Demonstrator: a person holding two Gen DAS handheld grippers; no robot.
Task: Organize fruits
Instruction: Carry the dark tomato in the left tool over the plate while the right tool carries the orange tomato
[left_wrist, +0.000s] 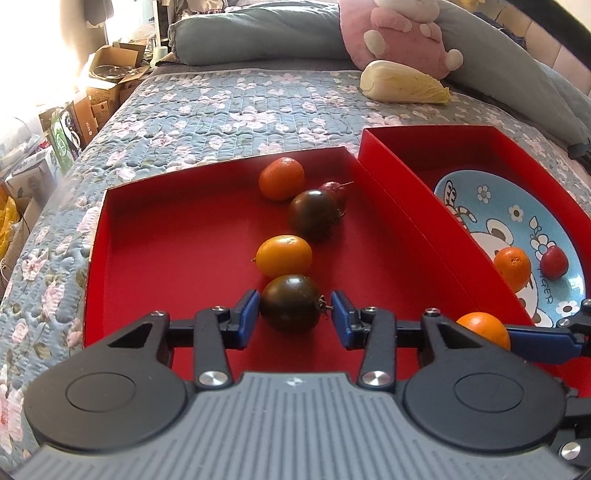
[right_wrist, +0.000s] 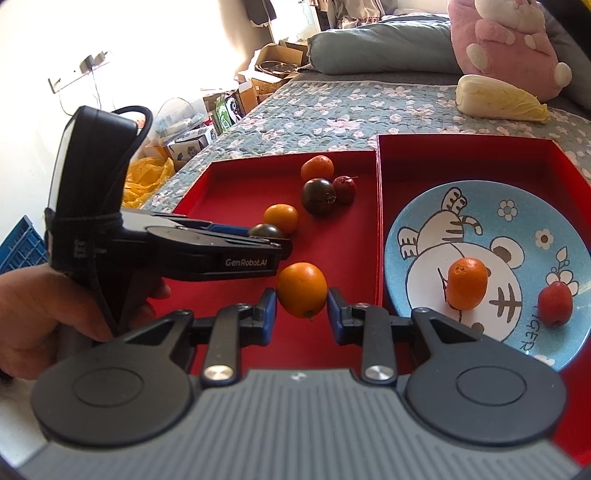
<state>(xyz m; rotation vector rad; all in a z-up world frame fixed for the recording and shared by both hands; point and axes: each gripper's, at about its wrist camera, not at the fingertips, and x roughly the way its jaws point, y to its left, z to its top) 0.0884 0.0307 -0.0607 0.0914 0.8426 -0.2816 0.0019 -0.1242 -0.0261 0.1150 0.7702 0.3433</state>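
A dark tomato (left_wrist: 291, 304) lies in the left red tray (left_wrist: 166, 240) between the pads of my left gripper (left_wrist: 293, 306). The left pad touches it, a thin gap shows at the right pad, so the gripper is open. Behind it lie a yellow-orange fruit (left_wrist: 283, 255), a second dark tomato (left_wrist: 314, 215), an orange fruit (left_wrist: 281, 178) and a small red fruit (left_wrist: 334, 190). My right gripper (right_wrist: 302, 299) is shut on an orange fruit (right_wrist: 302, 290), held above the left tray. The right red tray (right_wrist: 461, 155) holds a blue plate (right_wrist: 517, 221) with an orange fruit (right_wrist: 467, 283) and a red fruit (right_wrist: 554, 302).
Both trays sit on a flowered quilt (left_wrist: 240, 110) on a bed. A cabbage (left_wrist: 402, 86), a pink plush toy (left_wrist: 406, 33) and grey bedding lie behind the trays. Cardboard boxes (left_wrist: 103, 85) crowd the floor left of the bed. A hand (right_wrist: 55, 317) holds the left gripper.
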